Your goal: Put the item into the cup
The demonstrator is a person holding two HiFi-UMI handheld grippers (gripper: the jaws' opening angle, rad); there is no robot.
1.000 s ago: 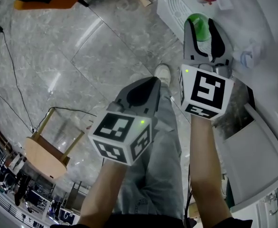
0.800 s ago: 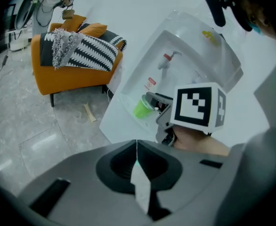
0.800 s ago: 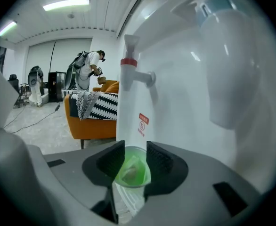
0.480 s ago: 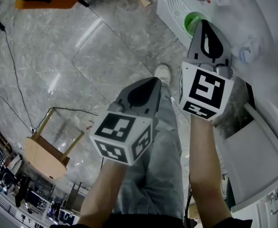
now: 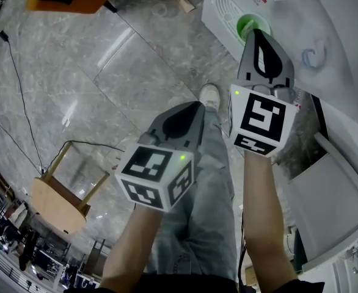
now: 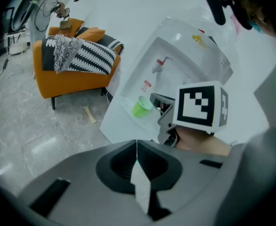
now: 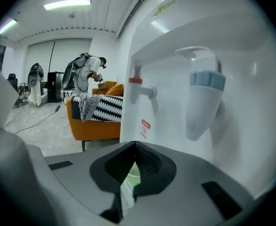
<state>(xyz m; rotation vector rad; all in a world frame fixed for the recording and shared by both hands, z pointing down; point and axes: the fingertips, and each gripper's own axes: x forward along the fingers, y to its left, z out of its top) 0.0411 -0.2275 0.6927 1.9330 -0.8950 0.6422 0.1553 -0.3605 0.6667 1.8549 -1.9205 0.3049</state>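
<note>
Cup (image 5: 248, 24): one, green, round, smooth plastic, on the ribbed white tray (image 5: 225, 10).
Right tongs (image 5: 256, 33): shut tip to tip, just beside the cup.
Left tongs (image 5: 197, 105): shut and empty.

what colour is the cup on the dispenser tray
The cup is bright green, clearest in the left gripper view.

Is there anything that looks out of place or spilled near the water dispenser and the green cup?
Only one thing: a loose wooden strip lies on the floor beside the water dispenser, like leftover debris. The green cup stands on the drip tray with no spill visible around it.
</note>
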